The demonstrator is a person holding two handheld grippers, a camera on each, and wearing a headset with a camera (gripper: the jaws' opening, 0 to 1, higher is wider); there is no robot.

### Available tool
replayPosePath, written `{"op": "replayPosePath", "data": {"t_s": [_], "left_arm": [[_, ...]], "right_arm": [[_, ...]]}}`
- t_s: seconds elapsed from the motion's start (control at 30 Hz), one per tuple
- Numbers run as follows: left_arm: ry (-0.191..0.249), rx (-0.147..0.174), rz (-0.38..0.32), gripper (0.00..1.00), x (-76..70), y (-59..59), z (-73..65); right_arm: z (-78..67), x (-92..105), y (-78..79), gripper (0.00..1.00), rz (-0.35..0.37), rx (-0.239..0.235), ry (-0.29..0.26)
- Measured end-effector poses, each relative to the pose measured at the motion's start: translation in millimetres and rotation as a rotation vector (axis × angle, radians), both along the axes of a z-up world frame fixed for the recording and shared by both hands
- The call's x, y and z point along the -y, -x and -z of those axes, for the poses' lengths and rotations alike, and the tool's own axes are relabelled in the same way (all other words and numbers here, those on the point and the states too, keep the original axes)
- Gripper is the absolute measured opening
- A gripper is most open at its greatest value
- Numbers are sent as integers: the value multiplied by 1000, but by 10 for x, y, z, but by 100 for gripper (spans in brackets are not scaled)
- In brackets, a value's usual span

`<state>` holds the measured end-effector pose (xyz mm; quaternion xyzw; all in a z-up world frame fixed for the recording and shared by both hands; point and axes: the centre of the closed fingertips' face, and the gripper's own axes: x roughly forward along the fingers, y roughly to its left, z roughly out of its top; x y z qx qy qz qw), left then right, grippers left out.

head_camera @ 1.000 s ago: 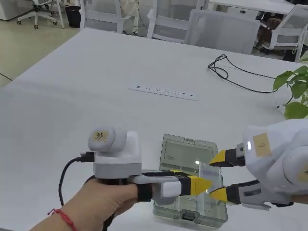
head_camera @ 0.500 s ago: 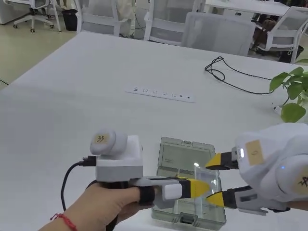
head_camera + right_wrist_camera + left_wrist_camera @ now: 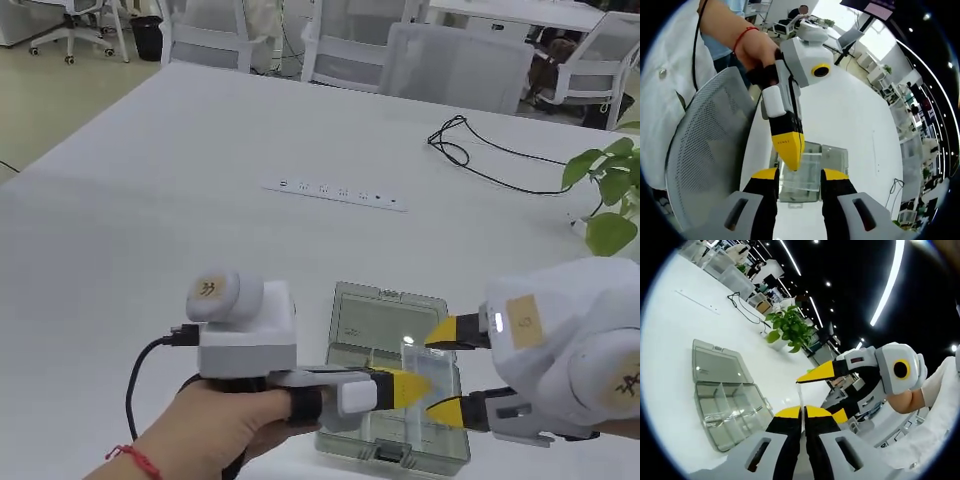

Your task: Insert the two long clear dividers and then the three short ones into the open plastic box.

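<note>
Your left hand (image 3: 215, 425) holds the left gripper (image 3: 410, 386) low over the table (image 3: 150, 210). Its jaws are pressed together on a clear divider (image 3: 428, 364), pinching the sheet at one end. In the left gripper view the sheet stands edge-on, a thin line rising between the yellow tips. The divider sits over the right part of the open plastic box (image 3: 392, 452), above its base. Clear partitions already stand in that base, but you cannot tell how many. The lid (image 3: 385, 318) lies flat and open on the far side. Your right gripper (image 3: 447, 369) comes in from the right with its jaws spread, one yellow tip beyond the divider and one nearer you. The free end of the sheet lies between them. Whether either tip touches it cannot be made out.

Left of the box and beyond the lid, the tabletop is wide and bare. A white power strip (image 3: 338, 193) lies well beyond the lid, and a black cable (image 3: 480, 160) loops farther back to the right. Green plant leaves (image 3: 610, 200) reach in at the right edge.

The table is white and matte. Grey mesh chairs (image 3: 455, 65) stand along its far side on a pale floor.
</note>
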<state>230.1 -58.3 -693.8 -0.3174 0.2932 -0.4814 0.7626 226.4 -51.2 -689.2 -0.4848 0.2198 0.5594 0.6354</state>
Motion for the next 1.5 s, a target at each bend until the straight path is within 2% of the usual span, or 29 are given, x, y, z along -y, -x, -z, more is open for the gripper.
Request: {"op": "replayPosePath", "data": {"t_s": [0.03, 0.1, 0.2, 0.23, 0.27, 0.3, 0.4, 0.43, 0.47, 0.53, 0.57, 0.7, 0.8, 1.03, 1.3, 1.5], "left_arm": [[1, 20, -6, 0, -10, -18, -8], [7, 14, 8, 0, -19, 5, -15], [-20, 85, 30, 0, -48, 13, -33], [-15, 123, 51, 0, -45, 40, -73], [-14, 143, 67, 0, -44, 63, -87], [-32, 200, 96, 0, -47, 95, -92], [-54, 306, 165, 0, -33, 204, -119], [-61, 352, 186, 0, -26, 238, -135], [-67, 367, 212, 0, -24, 287, -135], [-69, 417, 247, 0, -14, 351, -160], [-69, 421, 254, 0, -11, 367, -166], [-70, 470, 274, 0, -23, 404, -207], [-56, 506, 283, 0, -36, 432, -257], [-51, 533, 296, 0, -51, 461, -286], [-64, 546, 298, 0, -49, 481, -264], [-82, 558, 303, 0, -49, 484, -237]], "right_arm": [[-21, -4, 2, 34, -2, -5, -5], [-75, -18, -6, 35, 7, -24, -34], [-167, 0, -45, 34, 29, -75, -81], [-186, -1, -42, 34, 32, -98, -97], [-197, -1, -22, 32, 39, -135, -113], [-216, 4, 10, 29, 38, -191, -131], [-262, 2, 47, 27, 24, -276, -162], [-279, -6, 104, 25, 10, -334, -173], [-293, -14, 124, 24, 7, -361, -182], [-281, -10, 134, 21, -12, -417, -191], [-274, -12, 191, 18, -22, -462, -184], [-240, -17, 278, 16, -58, -511, -154], [-256, -62, 390, 13, -76, -581, -161], [-253, -103, 459, 5, -103, -625, -155], [-231, -106, 503, 3, -106, -651, -150], [-207, -102, 508, 3, -107, -651, -146]]}}
